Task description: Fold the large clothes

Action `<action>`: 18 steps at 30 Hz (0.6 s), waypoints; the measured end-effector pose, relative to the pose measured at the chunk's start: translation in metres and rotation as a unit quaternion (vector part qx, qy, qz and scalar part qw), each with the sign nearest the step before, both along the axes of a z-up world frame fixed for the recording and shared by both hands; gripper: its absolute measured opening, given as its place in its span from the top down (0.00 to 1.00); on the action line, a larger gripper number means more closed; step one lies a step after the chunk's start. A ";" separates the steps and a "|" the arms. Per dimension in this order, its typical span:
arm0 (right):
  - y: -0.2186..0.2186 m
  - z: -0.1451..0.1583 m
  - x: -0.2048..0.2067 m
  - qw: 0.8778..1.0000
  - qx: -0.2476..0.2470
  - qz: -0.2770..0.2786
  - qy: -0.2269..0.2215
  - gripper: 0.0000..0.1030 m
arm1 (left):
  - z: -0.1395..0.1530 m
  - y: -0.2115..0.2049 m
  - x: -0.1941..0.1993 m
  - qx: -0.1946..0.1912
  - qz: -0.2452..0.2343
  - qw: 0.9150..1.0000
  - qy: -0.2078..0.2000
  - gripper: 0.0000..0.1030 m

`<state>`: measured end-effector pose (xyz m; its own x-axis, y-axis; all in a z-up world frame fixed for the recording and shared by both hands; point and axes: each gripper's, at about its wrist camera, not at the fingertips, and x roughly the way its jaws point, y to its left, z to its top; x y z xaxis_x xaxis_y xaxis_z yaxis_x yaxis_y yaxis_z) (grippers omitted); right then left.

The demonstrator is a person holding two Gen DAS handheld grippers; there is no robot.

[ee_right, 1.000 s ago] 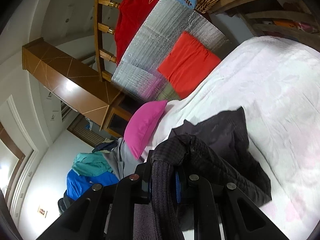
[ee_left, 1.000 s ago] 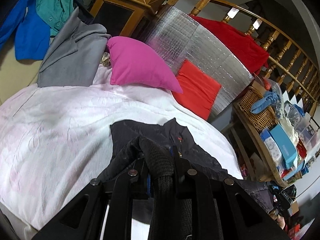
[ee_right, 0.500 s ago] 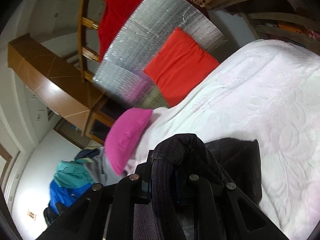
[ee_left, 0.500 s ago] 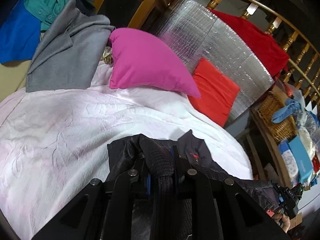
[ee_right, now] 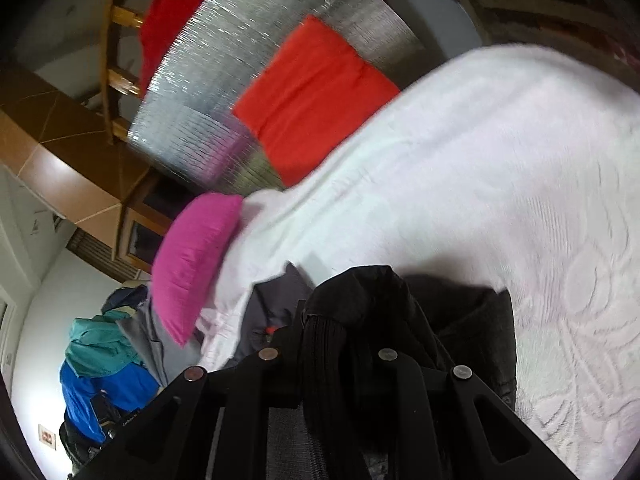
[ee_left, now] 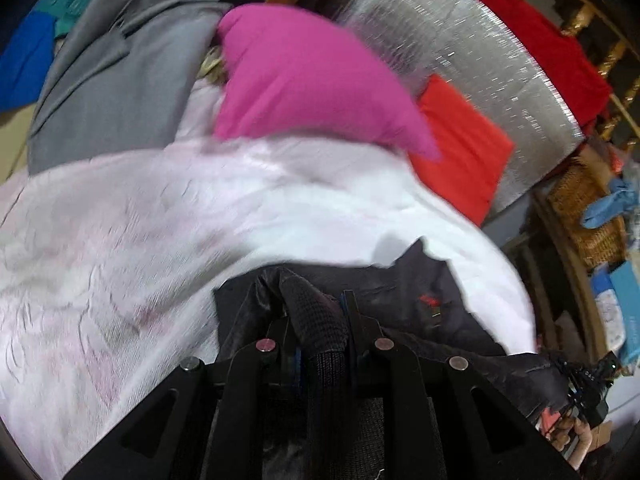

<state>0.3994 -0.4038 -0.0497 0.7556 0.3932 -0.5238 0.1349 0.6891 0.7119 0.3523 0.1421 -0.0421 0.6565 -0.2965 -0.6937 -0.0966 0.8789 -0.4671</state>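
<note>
A dark grey-black jacket with a ribbed knit hem lies over the near part of a white-pink bedspread. My left gripper is shut on its ribbed hem, bunched between the jaws. My right gripper is shut on another bunch of the same jacket, with ribbed knit hanging between the jaws. The jacket's body spreads just ahead of both grippers. The other gripper and a hand show at the left wrist view's lower right.
A magenta pillow and a red cushion lie at the bed's far end against a silver foil panel. A grey garment and blue and teal clothes are piled at the left. Cluttered wicker shelves stand to the right.
Both grippers have moved forward over the bed toward the pillows, carrying the jacket's hem with them; less jacket shows ahead of them. Both stay shut.
</note>
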 end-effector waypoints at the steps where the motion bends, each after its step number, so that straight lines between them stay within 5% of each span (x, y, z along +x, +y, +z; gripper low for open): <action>1: -0.001 0.009 -0.002 1.000 0.001 -0.002 -0.008 0.84 | 0.008 -0.001 0.003 -0.003 -0.004 1.000 -0.008 0.83; 5: -0.004 0.020 0.016 1.000 0.004 -0.016 -0.010 0.84 | 0.007 -0.006 0.030 0.002 -0.006 1.000 -0.003 0.83; 12: -0.007 -0.053 0.067 0.996 0.002 -0.036 0.079 0.84 | -0.071 -0.006 0.084 -0.016 0.008 0.995 0.096 0.83; 18: -0.015 -0.077 0.077 0.993 0.035 -0.038 0.108 0.82 | -0.080 -0.010 0.093 -0.013 0.004 0.995 0.102 0.80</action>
